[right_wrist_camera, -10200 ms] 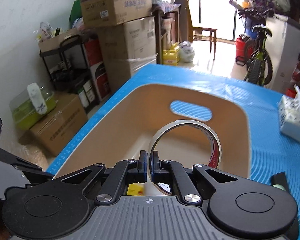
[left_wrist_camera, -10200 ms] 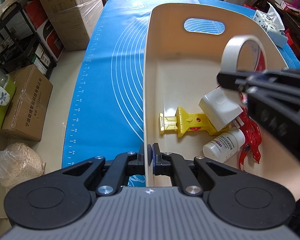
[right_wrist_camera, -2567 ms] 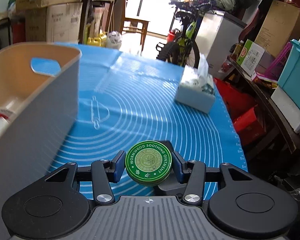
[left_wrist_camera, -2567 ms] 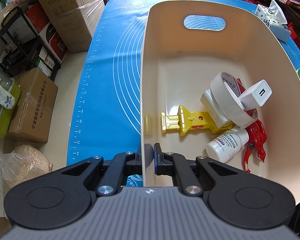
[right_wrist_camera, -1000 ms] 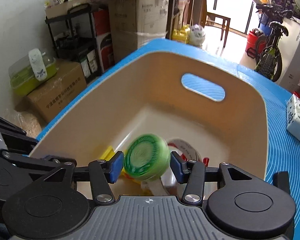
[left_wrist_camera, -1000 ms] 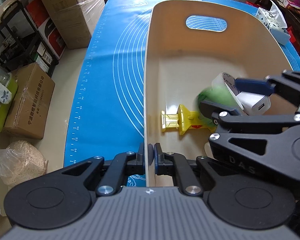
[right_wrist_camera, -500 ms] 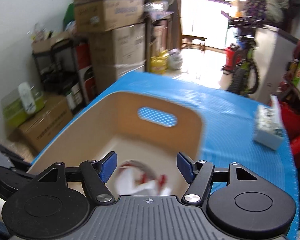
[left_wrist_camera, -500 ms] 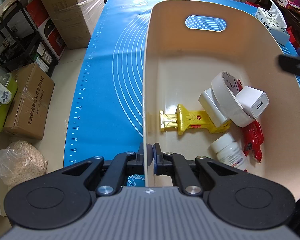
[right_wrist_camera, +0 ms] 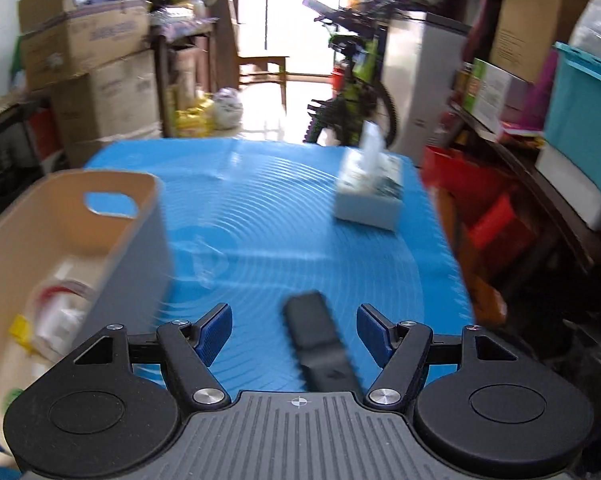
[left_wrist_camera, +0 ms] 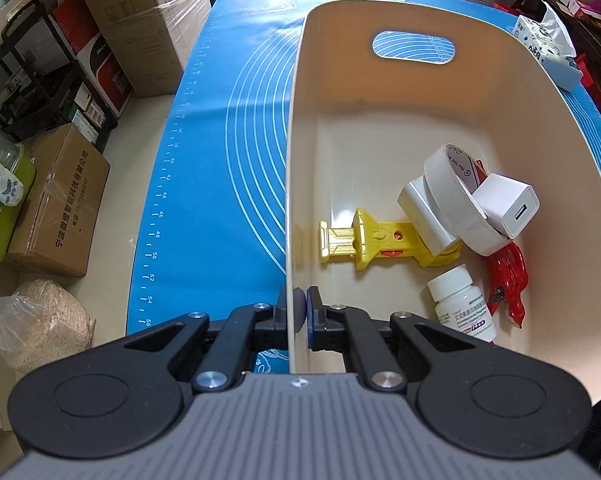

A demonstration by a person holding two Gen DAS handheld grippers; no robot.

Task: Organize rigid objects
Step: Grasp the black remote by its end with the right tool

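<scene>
My left gripper [left_wrist_camera: 298, 312] is shut on the near rim of the cream bin [left_wrist_camera: 380, 92]. Inside the bin lie a yellow toy [left_wrist_camera: 364, 240], a roll of white tape [left_wrist_camera: 456, 200], a white charger cube [left_wrist_camera: 508, 204], a white pill bottle [left_wrist_camera: 460, 304] and a red item [left_wrist_camera: 508, 276]. The green tin is hidden from the left wrist view. My right gripper [right_wrist_camera: 294, 332] is open and empty over the blue mat [right_wrist_camera: 284, 220], to the right of the bin [right_wrist_camera: 112, 216]. A black oblong object [right_wrist_camera: 316, 340] lies on the mat between its fingers.
A tissue box [right_wrist_camera: 368, 196] stands at the mat's far right. Cardboard boxes [left_wrist_camera: 136, 20] and a black shelf [left_wrist_camera: 28, 80] stand on the floor left of the table. A bicycle [right_wrist_camera: 352, 96] and storage shelves [right_wrist_camera: 560, 140] are behind and right.
My right gripper let the green tin go into the bin, then swung out to the right over the mat above the black object. The pill bottle shifted inside the bin. My left gripper stayed.
</scene>
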